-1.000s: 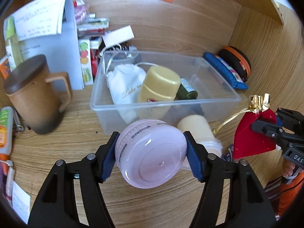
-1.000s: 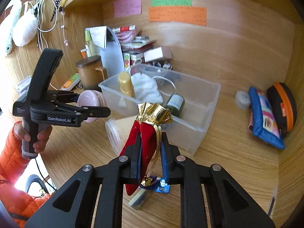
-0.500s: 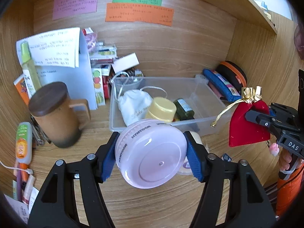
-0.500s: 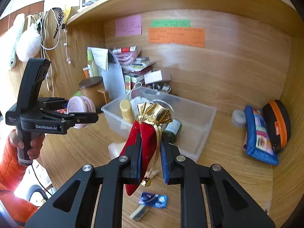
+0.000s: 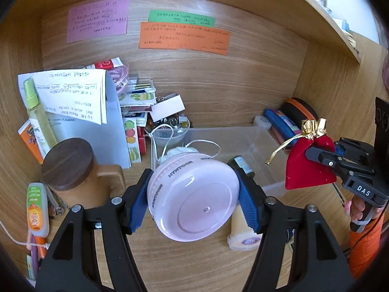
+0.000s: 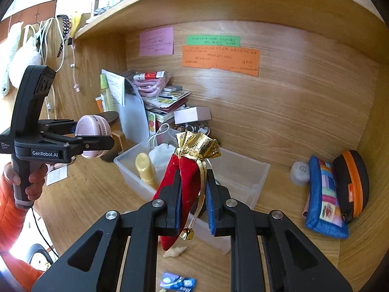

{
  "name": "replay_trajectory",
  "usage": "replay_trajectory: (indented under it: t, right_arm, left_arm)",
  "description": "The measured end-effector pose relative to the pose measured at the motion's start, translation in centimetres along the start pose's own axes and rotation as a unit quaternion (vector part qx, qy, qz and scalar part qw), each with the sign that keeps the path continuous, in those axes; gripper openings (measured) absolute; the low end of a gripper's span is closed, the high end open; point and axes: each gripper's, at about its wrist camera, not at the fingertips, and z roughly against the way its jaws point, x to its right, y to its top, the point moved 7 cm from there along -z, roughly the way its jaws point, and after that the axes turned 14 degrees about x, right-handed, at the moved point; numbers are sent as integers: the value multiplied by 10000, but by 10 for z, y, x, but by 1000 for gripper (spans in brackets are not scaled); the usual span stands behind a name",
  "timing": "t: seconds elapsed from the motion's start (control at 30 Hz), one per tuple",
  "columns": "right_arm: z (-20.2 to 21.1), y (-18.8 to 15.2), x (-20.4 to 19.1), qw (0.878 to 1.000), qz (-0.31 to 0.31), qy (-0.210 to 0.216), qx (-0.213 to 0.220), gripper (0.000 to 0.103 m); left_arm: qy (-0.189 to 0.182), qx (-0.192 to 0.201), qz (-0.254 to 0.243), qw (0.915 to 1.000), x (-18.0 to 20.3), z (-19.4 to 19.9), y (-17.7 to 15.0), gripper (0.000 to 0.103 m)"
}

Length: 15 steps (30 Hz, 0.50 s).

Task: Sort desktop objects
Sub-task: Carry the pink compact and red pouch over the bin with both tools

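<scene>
Upright red pouch (image 6: pixel 184 182), gold top up

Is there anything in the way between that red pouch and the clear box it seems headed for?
Nothing visible does. The red pouch hangs in the right tongs above the desk, just in front of the clear box. The box is open-topped, with bare room on its right side.

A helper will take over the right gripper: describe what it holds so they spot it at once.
Above the clear bin, the right gripper is shut on a red velvet pouch. Its crinkled gold top and dangling gold cord set it apart.
</scene>
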Motion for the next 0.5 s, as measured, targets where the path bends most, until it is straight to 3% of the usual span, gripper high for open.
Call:
replay_trajectory:
  t: [0.5]
  right_arm:
    - [-82,-5,11,9982,164,97,-562,15]
  left_arm:
    - [24,-208,116,9997,-21,-70,16,65]
